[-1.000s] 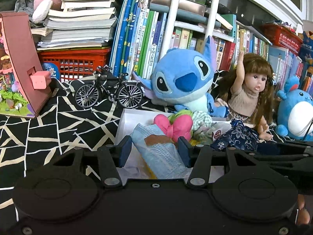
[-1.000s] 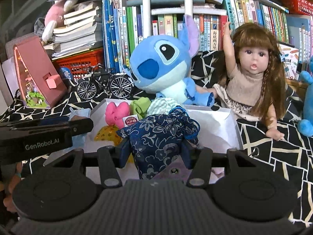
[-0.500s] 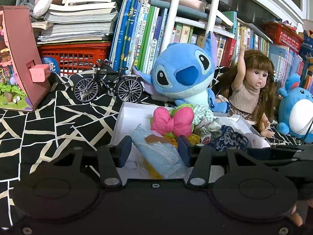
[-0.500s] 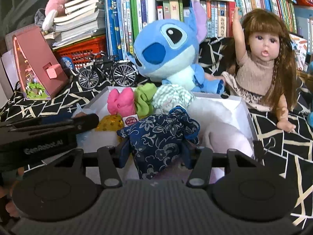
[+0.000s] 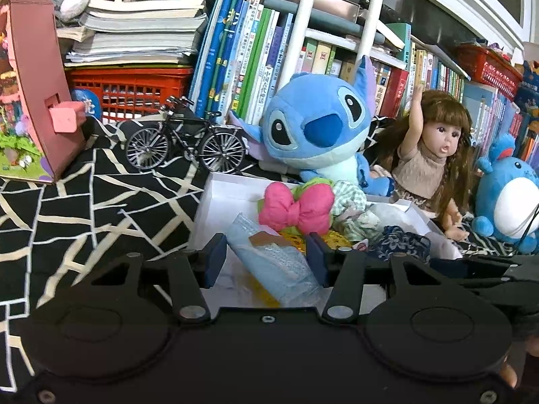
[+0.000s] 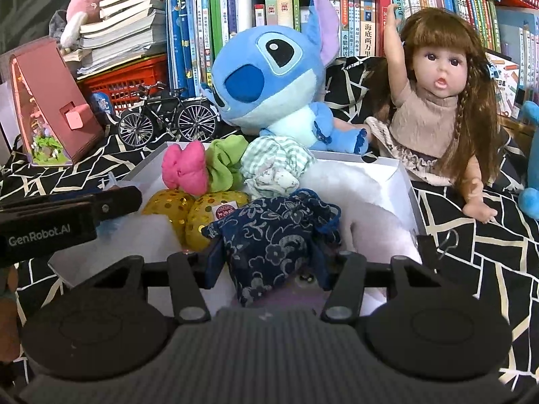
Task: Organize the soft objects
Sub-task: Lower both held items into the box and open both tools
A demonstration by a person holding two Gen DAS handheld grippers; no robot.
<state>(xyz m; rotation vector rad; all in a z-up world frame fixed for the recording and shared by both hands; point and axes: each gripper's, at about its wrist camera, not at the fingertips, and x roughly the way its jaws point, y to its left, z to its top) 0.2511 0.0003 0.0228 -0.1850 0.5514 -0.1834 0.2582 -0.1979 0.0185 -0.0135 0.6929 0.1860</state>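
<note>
Soft items: most boxed, two in the grippers

Soft items sit mostly in the white box point(image 6: 406, 185) at mid-frame of the right wrist view. Left to right inside it: pink bow point(image 6: 184, 170), green scrunchie point(image 6: 225, 165), checked scrunchie point(image 6: 278, 165) along the back; two gold sequin pouches point(image 6: 202, 215) in front.

Left gripper point(image 5: 264, 261), lower centre of its view, fingers clamped on a pale blue packet point(image 5: 273, 262) held over the box's near left corner. Whether the packet touches the floor of the box I cannot tell.

Right gripper point(image 6: 266, 262), lower centre, fingers clamped on a navy floral pouch point(image 6: 273, 239) above the near edge of the box.

Judgement: late stage. Five pieces placed; two left to set down and release. Right half of the box looks free.
</note>
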